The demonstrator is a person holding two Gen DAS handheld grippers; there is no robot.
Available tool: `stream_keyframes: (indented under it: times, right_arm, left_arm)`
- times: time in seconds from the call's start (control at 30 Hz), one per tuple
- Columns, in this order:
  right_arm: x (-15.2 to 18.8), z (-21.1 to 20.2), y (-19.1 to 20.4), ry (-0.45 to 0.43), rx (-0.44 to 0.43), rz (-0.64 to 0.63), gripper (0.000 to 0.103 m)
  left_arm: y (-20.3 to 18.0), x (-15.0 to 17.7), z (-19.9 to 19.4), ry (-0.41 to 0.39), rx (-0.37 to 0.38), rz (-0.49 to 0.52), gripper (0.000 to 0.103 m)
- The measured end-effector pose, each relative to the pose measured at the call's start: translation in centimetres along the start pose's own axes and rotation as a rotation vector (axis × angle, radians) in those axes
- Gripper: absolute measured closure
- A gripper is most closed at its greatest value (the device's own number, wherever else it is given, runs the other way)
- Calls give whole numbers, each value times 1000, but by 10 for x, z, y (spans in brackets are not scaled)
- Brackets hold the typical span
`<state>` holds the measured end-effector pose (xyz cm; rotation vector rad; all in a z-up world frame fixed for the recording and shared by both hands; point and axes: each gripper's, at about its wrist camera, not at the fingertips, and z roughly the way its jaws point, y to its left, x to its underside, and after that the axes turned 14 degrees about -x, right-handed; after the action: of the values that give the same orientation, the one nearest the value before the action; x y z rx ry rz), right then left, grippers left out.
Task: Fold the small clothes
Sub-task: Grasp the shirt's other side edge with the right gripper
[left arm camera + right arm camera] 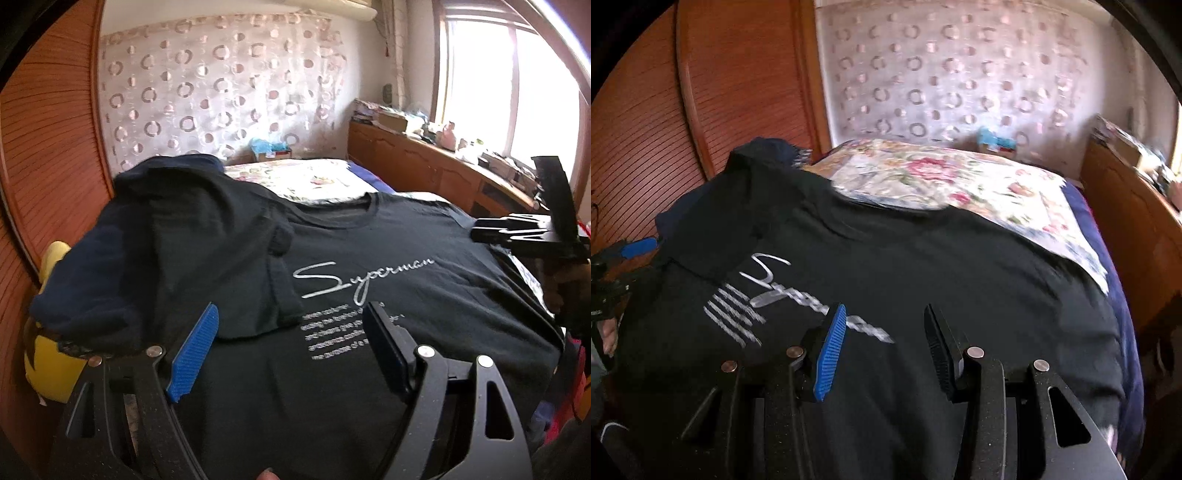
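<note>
A black T-shirt [388, 251] [942, 258] with silver "Superman" script lies face up on the bed, collar toward the far end. Its left side and sleeve [207, 236] are folded in over the chest, up to the lettering. My left gripper [291, 310] hovers wide open over the lower print with nothing between its blue pads; it also shows at the left edge of the right wrist view, left gripper [628, 264]. My right gripper [885, 310] hangs open and empty above the shirt's right half, and appears at the shirt's right edge as right gripper [480, 230].
A navy garment [74, 280] and a yellow item [48, 365] lie at the shirt's left. A floral cover [960, 177] spreads beyond the collar. A wooden slatted wardrobe [44, 110] stands left; a cluttered wooden ledge [424, 155] runs under the window on the right.
</note>
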<state>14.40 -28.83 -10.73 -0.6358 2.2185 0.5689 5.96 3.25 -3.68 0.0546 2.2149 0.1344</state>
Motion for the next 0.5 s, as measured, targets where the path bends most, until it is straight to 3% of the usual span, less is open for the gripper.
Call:
stream_keyframes:
  times: [0.27, 0.5]
  right_arm:
    - [39, -33, -28, 31, 165, 68, 57]
    - [46, -41, -45, 48, 277, 151, 57]
  left_arm:
    - [-29, 1, 25, 66, 45, 62, 22]
    - [-51, 2, 48, 161, 77, 131, 22]
